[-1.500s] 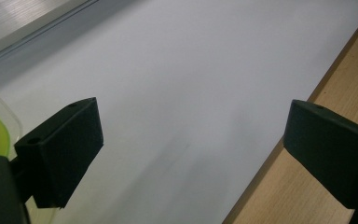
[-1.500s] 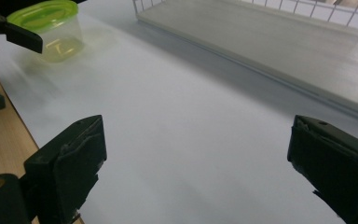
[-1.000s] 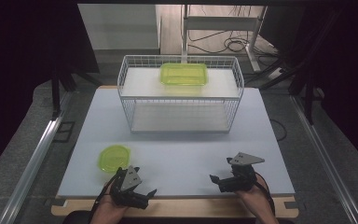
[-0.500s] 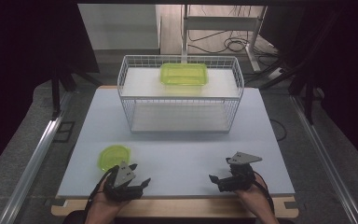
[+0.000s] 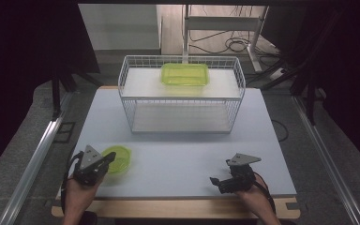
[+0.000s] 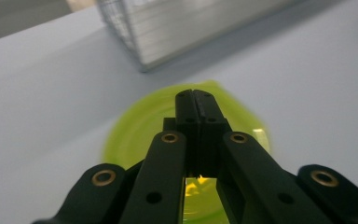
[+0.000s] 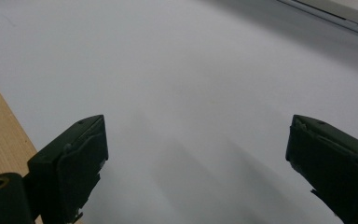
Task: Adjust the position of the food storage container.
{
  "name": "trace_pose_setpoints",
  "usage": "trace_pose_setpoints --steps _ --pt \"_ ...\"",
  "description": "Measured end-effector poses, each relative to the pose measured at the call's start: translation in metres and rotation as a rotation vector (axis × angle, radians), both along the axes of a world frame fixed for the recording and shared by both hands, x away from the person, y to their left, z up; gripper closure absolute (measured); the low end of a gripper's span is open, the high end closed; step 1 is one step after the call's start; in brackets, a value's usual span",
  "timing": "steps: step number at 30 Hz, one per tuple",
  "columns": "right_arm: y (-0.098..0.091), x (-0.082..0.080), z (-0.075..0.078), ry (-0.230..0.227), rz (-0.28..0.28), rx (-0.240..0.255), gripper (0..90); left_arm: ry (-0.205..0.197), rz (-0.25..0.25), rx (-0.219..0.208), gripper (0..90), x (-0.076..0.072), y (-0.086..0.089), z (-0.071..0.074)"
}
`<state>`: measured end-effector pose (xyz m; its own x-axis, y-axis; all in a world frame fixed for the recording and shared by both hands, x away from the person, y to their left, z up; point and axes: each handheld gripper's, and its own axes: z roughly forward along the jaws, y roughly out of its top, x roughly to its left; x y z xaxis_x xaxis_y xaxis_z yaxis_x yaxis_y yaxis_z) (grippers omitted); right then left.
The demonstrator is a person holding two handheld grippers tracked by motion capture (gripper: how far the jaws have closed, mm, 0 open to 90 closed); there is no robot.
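Right now your left gripper (image 5: 107, 159) hangs over the near left of the table (image 5: 178, 154), and the round lime-green lid (image 5: 118, 158) lies straight ahead of its tips and just below them. In the left gripper view the two black jaws stand pressed together with nothing between them; they have just been closing, and the pads meet on empty air above the lid's middle (image 6: 135, 135). So the relation your next move turns on is vertical: the lid is under the tool, not beside it, and its rim reaches out past the tips on both sides. Being round, it has no long axis to line up with; any edge would serve, I judge, once the jaws part again and drop to the rim. It looks like thin translucent plastic, smooth and glossy, lying flat on the matte white tabletop.

Further back, in the middle, the white wire basket (image 5: 126, 89) stands well apart from both hands, with a rectangular container (image 5: 185, 74) of the same green plastic resting on its upper shelf, long side across the table.

On the right, your right gripper (image 5: 221, 182) rests at the near edge, its jaws spread wide over bare white surface in the right gripper view (image 7: 196, 154), holding nothing. Your left hand is much the nearer to the lid.
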<state>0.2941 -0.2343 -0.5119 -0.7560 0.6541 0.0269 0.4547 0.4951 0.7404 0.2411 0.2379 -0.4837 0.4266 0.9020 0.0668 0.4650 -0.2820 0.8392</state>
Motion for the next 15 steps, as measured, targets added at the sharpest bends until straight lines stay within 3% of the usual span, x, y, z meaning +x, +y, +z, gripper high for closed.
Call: trace_pose_setpoints --steps 3,7,11,15 --pt "0.0 0.0 -0.001 0.004 0.002 -0.006 6.0 -0.004 0.071 -0.002 90.0 0.006 0.018 -0.003" --pt "0.0 0.0 -0.001 0.005 0.001 -0.009 6.2 0.019 0.151 -0.003 90.0 0.008 0.039 -0.013" --pt "0.0 0.0 -0.002 0.01 0.002 -0.018 6.5 0.057 0.182 0.004 90.0 0.012 0.044 -0.022" --pt "0.001 -0.001 -0.002 0.015 0.013 -0.026 6.6 0.083 0.176 0.022 90.0 0.016 0.04 -0.028"
